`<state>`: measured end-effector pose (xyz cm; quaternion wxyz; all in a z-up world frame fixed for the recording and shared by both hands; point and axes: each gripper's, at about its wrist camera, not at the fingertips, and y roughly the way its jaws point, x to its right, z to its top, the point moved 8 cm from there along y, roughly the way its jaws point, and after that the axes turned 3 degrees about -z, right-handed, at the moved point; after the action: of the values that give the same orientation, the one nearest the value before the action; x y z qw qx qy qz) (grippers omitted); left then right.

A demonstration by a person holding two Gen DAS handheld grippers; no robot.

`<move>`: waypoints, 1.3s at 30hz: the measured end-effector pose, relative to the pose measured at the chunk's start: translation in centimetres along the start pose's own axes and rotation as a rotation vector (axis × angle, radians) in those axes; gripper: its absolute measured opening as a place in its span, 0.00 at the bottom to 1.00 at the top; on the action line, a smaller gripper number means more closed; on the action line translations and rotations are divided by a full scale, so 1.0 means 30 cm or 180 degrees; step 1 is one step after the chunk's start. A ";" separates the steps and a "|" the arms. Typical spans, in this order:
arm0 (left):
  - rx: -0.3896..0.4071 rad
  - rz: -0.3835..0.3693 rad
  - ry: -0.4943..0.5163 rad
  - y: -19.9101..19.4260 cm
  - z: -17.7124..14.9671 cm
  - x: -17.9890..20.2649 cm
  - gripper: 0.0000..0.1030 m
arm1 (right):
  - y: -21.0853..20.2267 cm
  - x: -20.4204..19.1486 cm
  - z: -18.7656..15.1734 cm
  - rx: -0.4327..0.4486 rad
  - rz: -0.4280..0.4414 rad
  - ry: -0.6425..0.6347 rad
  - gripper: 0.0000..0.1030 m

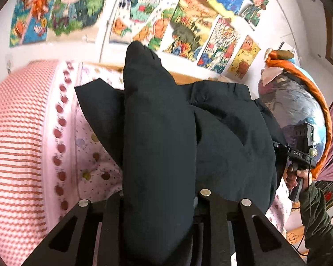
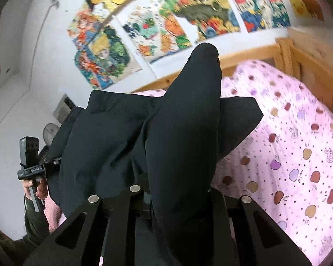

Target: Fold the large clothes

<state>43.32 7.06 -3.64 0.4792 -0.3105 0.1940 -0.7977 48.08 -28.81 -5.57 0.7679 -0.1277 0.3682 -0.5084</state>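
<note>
**Dark garment raised over the bed**

The bed [image 2: 288, 155], covered by a pink apple-print sheet, lies under the black garment [image 1: 211, 133], which hangs above it between both tools. Left tongs [image 1: 157, 199] pinch one bunched fold; right tongs [image 2: 179, 199] pinch another. Drawings [image 1: 188, 33] hang on the wall behind the bed.

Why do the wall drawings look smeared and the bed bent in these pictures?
Left wrist view: the colourful wall drawings and red-striped pink quilt smear from motion, while the black padded garment stays sharper. Right wrist view: the wooden bed rail bows with fisheye distortion, and the apple-print pink sheet blurs at the edge.
</note>
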 end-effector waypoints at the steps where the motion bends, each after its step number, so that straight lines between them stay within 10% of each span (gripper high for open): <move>1: 0.0020 0.0003 -0.0006 -0.027 0.002 0.009 0.24 | -0.033 -0.018 0.004 0.0018 0.0031 -0.0019 0.17; 9: 0.0051 0.0039 -0.0099 -0.170 -0.071 0.047 0.24 | -0.203 -0.141 -0.029 -0.0018 0.0091 -0.0184 0.17; 24: -0.0215 0.0323 -0.0334 0.028 -0.311 -0.143 0.41 | -0.099 0.025 -0.258 -0.0270 -0.0549 -0.0032 0.24; 30: -0.0213 0.0641 -0.0411 0.018 -0.314 -0.165 0.59 | -0.098 0.012 -0.265 -0.0288 -0.0900 -0.0158 0.62; 39: 0.0348 0.0942 -0.0300 -0.127 -0.281 -0.093 0.91 | -0.220 -0.053 -0.259 0.0042 -0.1254 -0.0459 0.86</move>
<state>36.09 11.42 -8.35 0.6162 -0.2890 0.1712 -0.7124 37.82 -29.00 -6.51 0.6788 -0.2283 0.2768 -0.6407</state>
